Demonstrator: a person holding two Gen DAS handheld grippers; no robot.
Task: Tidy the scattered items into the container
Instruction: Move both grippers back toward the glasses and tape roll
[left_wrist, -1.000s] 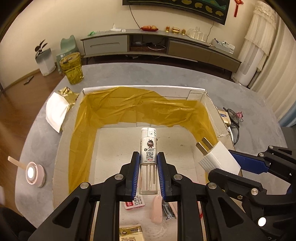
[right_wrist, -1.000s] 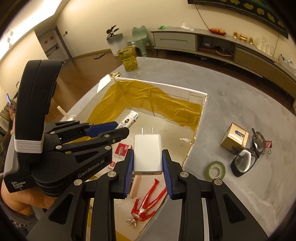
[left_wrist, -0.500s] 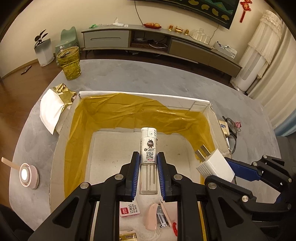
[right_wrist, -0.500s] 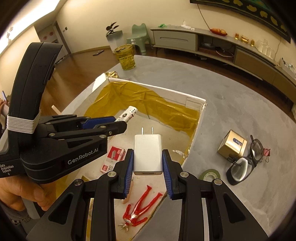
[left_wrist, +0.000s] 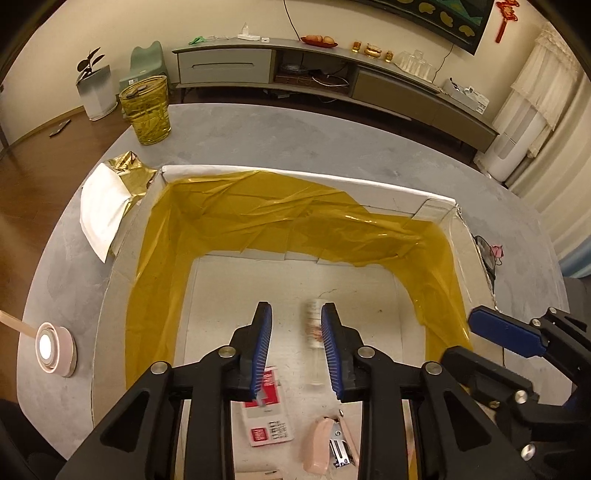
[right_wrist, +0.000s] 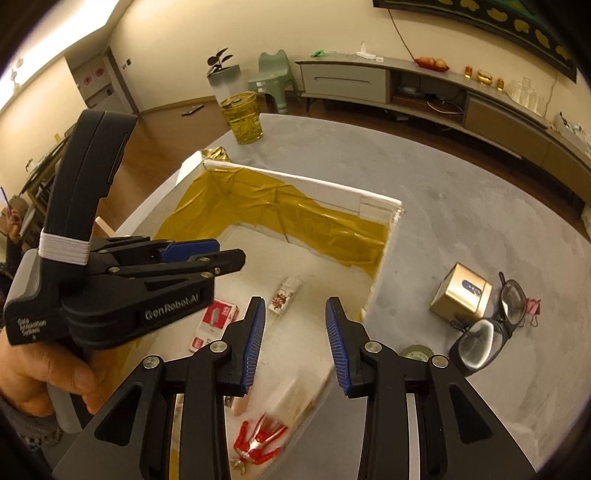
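Risk first. On the left, could snag the yellow lining (left_wrist: 258, 206) of the box (left_wrist: 295, 175) if the left gripper (left_wrist: 296, 343) were dipped lower. Spread wide now, pinching nothing, with a blurred tube (left_wrist: 314, 332) loose between the fingers, apparently dropping to the box floor. Might roll against the card packet (left_wrist: 267, 417) or the stapler (left_wrist: 328, 443) (little harm in that).

Further right, much the same for the right gripper (right_wrist: 295, 343): spread, empty, above a blurred white charger (right_wrist: 299, 395) close to the near right wall of the box. Could clip that rim and tumble out onto the grey surface (right_wrist: 480, 221).

Counting, left to right:
- **Left of the box:** one pink round gadget (left_wrist: 55, 349), one foil sheet (left_wrist: 110, 199).
- **Inside the box:** one packet, one tube, one stapler, one red figure (right_wrist: 258, 439), one charger.
- **Right of the box:** one tape roll (right_wrist: 415, 350), one gold cube (right_wrist: 461, 295), one pair of goggles (right_wrist: 487, 325), one pink clip (right_wrist: 532, 306).

Four to fetch on the right, by that reckoning.
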